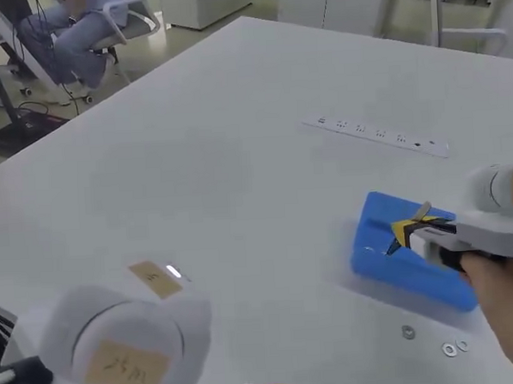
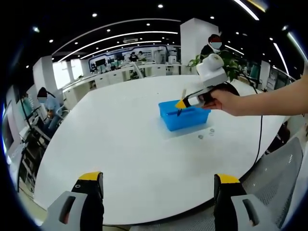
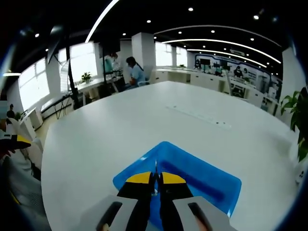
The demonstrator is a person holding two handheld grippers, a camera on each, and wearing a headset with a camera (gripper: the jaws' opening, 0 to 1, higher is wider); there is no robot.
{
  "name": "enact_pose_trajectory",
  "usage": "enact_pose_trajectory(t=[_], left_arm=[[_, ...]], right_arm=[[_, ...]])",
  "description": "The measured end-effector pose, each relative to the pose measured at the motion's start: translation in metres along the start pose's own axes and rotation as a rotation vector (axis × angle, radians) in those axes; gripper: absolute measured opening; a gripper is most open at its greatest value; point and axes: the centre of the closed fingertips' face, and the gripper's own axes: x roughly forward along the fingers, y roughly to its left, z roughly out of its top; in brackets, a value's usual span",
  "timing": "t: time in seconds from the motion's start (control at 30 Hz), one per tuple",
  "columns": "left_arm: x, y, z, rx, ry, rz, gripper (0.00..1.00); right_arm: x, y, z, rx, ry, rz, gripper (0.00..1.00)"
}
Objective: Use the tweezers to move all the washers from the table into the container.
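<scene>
The right hand-held gripper [image 3: 155, 179], jaws pinched on the tweezers [image 3: 155, 167], hangs over the blue container [image 3: 202, 180] on the white worktop [image 1: 237, 158]. Three washers [image 1: 407, 331] lie on the worktop just beside the container. The left hand-held gripper [image 2: 157, 177] stands wide open.

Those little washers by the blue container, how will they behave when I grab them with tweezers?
The washers look small, thin and metallic, so probably light and stiff. Lying flat on the smooth white table, they'd likely skid if nudged and be hard to get under. The tweezers have fine tips, so a pinched washer may slip out.
</scene>
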Motion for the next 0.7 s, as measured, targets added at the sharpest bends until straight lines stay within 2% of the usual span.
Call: enact_pose_trajectory(t=[0.3, 0.5, 0.7], left_arm=[[-0.001, 0.001, -0.001, -0.003, 0.0, 0.004, 0.98], [-0.002, 0.003, 0.0, -0.006, -0.007, 0.011, 0.98], [-0.004, 0.003, 0.005, -0.003, -0.021, 0.013, 0.97]], right_arm=[[0.003, -0.002, -0.002, -0.005, 0.007, -0.009, 0.02], [0.001, -0.002, -0.001, -0.06, 0.014, -0.01, 0.03], [-0.021, -0.003, 0.019, -0.038, -0.055, 0.007, 0.03]])
